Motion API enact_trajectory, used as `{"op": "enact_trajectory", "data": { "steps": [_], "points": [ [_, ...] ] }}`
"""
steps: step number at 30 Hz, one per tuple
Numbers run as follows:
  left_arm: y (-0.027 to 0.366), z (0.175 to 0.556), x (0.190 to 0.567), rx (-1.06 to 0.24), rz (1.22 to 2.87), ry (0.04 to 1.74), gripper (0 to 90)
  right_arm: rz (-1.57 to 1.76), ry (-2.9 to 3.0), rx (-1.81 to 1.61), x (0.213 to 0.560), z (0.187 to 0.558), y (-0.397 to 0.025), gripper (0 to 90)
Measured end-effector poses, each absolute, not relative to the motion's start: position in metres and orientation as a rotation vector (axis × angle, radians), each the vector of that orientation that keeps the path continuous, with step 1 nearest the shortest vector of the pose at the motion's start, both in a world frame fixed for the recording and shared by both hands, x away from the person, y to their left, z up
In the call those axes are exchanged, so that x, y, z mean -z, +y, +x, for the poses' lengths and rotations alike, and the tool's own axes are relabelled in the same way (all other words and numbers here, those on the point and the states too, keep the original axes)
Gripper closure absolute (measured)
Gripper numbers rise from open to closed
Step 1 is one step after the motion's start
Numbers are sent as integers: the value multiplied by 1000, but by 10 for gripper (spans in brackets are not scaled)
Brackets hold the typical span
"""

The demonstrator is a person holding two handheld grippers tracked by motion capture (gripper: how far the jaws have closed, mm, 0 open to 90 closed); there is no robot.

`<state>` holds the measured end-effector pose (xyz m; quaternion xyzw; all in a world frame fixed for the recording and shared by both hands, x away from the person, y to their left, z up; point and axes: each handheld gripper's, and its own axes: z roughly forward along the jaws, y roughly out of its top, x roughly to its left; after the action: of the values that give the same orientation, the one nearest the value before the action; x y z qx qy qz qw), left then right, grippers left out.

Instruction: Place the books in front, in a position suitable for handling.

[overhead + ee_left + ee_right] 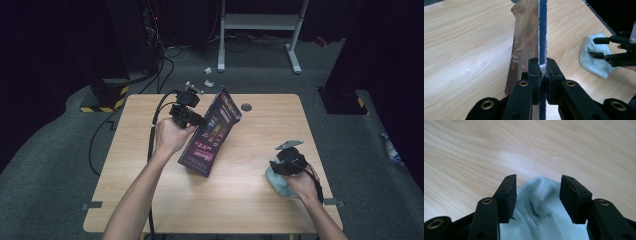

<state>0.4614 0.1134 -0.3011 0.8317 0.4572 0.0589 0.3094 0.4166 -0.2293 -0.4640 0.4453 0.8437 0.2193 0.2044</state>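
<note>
A thin purple book (212,131) stands tilted on its lower edge near the table's middle. My left gripper (199,120) is shut on its upper left edge; in the left gripper view the jaws pinch the book's edge (542,37) at my left gripper (541,68). A crumpled light blue cloth (280,184) lies at the right front of the table. My right gripper (280,162) hovers over it, open. In the right gripper view the cloth (541,202) lies between and beneath the spread jaws of my right gripper (537,192). The left gripper view also shows the cloth (596,60).
The wooden table (150,195) has a dark round grommet (246,107) near its far edge. Beyond it are a white metal frame (260,30), cables and scraps on the grey floor.
</note>
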Motion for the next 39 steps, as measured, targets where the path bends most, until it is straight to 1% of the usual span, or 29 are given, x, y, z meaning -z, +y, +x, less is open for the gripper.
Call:
{"op": "enact_trajectory", "data": {
  "steps": [6, 12, 14, 21, 24, 27, 31, 36, 39],
  "points": [
    [110, 460, 303, -162, 2217, 1187, 841, 1304, 2403, -595, 482, 417, -239, 427],
    [108, 459, 305, -147, 2227, 1167, 841, 1298, 2443, -567, 491, 420, -236, 415],
    [107, 459, 305, -141, 2230, 1159, 841, 1295, 2448, -572, 492, 420, -235, 453],
    [99, 457, 307, -126, 2247, 1130, 841, 1281, 2497, -639, 493, 417, -235, 706],
    [98, 455, 308, -110, 2253, 1114, 841, 1262, 2501, -638, 492, 416, -234, 783],
    [97, 454, 309, -92, 2260, 1106, 841, 1251, 2500, -632, 492, 415, -232, 819],
    [95, 454, 312, -89, 2272, 1096, 841, 1233, 2493, -674, 489, 414, -232, 839],
    [93, 455, 312, -71, 2262, 1100, 841, 1183, 2473, -782, 474, 410, -225, 849],
    [92, 454, 312, -65, 2268, 1097, 841, 1114, 2454, -845, 458, 407, -217, 852]
  ]
}}
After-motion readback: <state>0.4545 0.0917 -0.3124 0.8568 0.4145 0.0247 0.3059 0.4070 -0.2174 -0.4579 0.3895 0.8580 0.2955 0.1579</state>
